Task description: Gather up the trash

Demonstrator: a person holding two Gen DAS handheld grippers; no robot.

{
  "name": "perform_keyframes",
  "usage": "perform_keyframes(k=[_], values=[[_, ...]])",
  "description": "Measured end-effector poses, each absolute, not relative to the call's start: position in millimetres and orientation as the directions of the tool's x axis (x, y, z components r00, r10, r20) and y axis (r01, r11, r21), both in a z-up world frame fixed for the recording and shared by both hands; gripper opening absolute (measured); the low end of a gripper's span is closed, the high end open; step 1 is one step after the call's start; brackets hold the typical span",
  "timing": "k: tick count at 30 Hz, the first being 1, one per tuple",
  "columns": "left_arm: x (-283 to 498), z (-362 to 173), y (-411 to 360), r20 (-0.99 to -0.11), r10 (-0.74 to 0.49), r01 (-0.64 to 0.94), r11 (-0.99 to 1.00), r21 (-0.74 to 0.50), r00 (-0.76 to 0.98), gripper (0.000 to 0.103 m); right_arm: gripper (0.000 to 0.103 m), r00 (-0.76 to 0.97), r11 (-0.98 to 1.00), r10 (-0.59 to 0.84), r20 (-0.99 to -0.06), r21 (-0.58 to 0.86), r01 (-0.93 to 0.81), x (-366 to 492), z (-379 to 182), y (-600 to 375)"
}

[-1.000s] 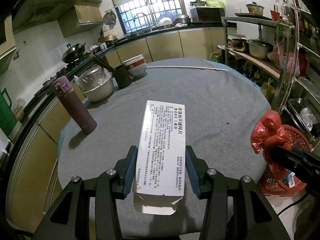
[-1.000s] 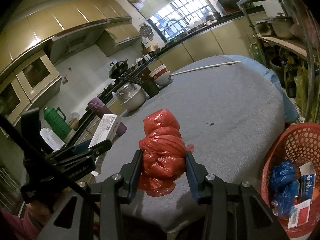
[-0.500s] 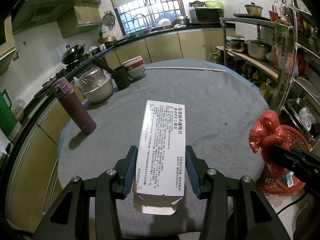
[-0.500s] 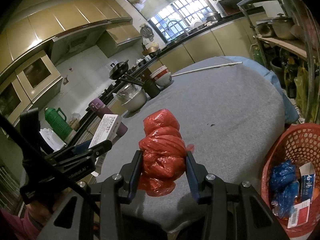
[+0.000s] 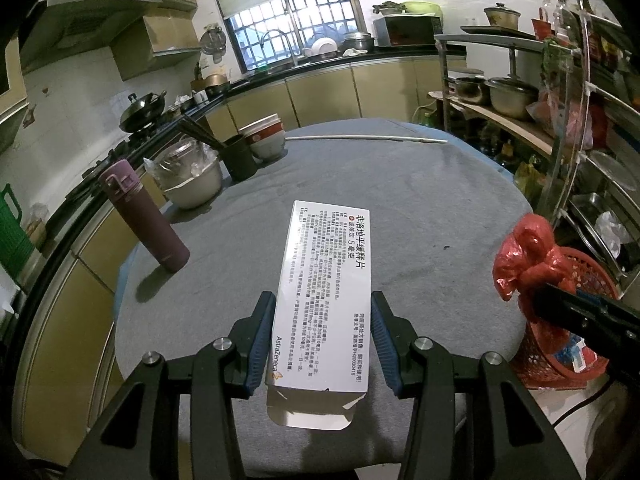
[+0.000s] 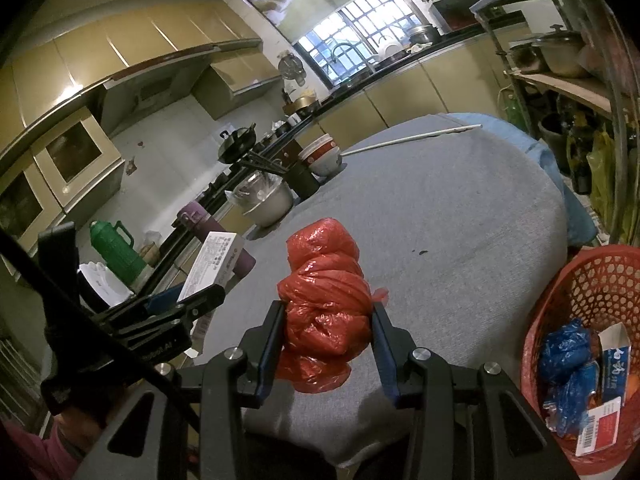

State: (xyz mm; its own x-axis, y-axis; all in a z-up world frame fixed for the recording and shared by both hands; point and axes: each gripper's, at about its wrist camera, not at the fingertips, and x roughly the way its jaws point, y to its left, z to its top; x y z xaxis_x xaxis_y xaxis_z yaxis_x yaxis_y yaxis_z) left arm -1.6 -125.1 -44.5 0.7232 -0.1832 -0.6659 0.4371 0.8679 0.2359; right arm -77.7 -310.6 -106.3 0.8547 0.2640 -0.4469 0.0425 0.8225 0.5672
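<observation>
Left claw (image 5: 322, 336) clamps white box (image 5: 324, 296), right claw (image 6: 329, 332) clamps red bag (image 6: 326, 292), both above tabletop (image 5: 400, 200).

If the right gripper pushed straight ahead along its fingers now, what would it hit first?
Probably the grey cloth-covered table: the right gripper, shut on the red plastic bag, points slightly down over bare cloth. Depth is uncertain.

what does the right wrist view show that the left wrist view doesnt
Only the right wrist view: the blue bags and cartons lying inside the red basket, and a green thermos. Only the left wrist view: the printed face of the white box and its open end flap. Both: the left gripper shut on the white box, the right gripper shut on the red bag, the purple bottle, the grey table.
</observation>
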Motion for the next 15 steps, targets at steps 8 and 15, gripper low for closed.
perform_keyframes(k=[8,15], values=[[-2.4,-44.5,-125.8,-0.664,-0.187,0.443,0.864,0.239,0.724,0.049,0.045,0.855,0.82,0.267,-0.444,0.571,0.04,-78.8,-104.7,-310.0],[-3.9,-43.5,-127.0,-0.661,-0.191,0.446,0.862,0.24,0.725,0.049,0.045,0.858,0.817,0.271,-0.438,0.576,0.036,-80.5,-104.3,-311.1]])
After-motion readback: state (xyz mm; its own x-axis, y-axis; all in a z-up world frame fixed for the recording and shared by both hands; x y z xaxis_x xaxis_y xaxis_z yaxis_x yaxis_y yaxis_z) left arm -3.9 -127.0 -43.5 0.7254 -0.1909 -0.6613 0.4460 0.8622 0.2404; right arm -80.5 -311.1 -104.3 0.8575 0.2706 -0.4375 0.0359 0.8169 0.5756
